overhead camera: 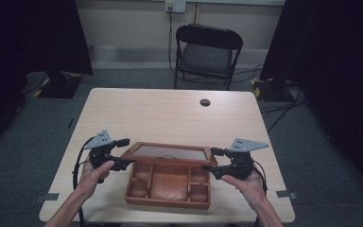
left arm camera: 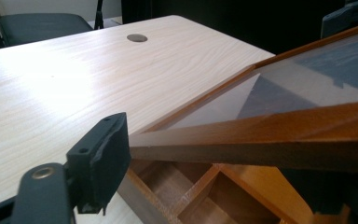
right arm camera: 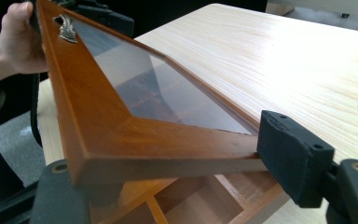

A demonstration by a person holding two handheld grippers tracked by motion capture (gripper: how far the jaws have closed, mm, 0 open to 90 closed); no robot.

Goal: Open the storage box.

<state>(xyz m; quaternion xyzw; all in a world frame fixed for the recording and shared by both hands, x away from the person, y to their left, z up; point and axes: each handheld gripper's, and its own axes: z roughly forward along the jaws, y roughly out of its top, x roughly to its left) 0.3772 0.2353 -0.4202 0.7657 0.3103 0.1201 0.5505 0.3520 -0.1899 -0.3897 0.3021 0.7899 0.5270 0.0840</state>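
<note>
A brown wooden box [overhead camera: 168, 187] with several open compartments sits near the table's front edge. Its glass-paned lid [overhead camera: 168, 152] is tilted up from the front. My left gripper [overhead camera: 124, 152] clamps the lid's left end, its pad [left arm camera: 103, 156] pressed against the wooden frame [left arm camera: 261, 135]. My right gripper [overhead camera: 213, 160] clamps the lid's right end, with the frame's edge [right arm camera: 168, 161] held between its pads [right arm camera: 291, 154]. A small metal clasp [right arm camera: 66, 28] shows on the lid's front rail, and the other hand [right arm camera: 21, 39] is beyond it.
The light wooden table [overhead camera: 170, 113] has a round cable hole [overhead camera: 204, 102] towards its far edge. A black folding chair [overhead camera: 207, 52] stands behind the table. Dark curtains and floor cables flank both sides.
</note>
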